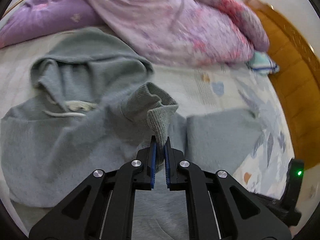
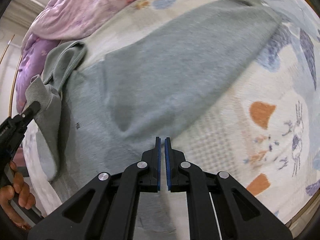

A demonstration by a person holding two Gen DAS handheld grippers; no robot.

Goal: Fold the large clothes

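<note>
A grey-green hoodie [image 1: 60, 140] lies spread on the bed, hood [image 1: 86, 74] at the far left. My left gripper [image 1: 160, 140] is shut on a ribbed sleeve cuff [image 1: 160, 118], which stands folded up over the hoodie's chest. The other sleeve [image 1: 220, 132] lies flat to the right. In the right wrist view the hoodie [image 2: 160, 80] fills the middle, one sleeve [image 2: 220, 30] stretching to the upper right. My right gripper [image 2: 162, 139] hovers shut over the hoodie's edge with nothing between its pads. The left gripper [image 2: 33, 106] shows at the left edge, pinching the cuff [image 2: 36, 92].
A pink flowered quilt [image 1: 170, 20] and a purple pillow [image 1: 50, 14] are heaped along the far side. A small folded cloth [image 1: 262, 62] lies by the wooden bed frame [image 1: 290, 70]. The cat-print sheet [image 2: 270, 130] is bare at the right. A hand [image 2: 18, 188] holds the left gripper.
</note>
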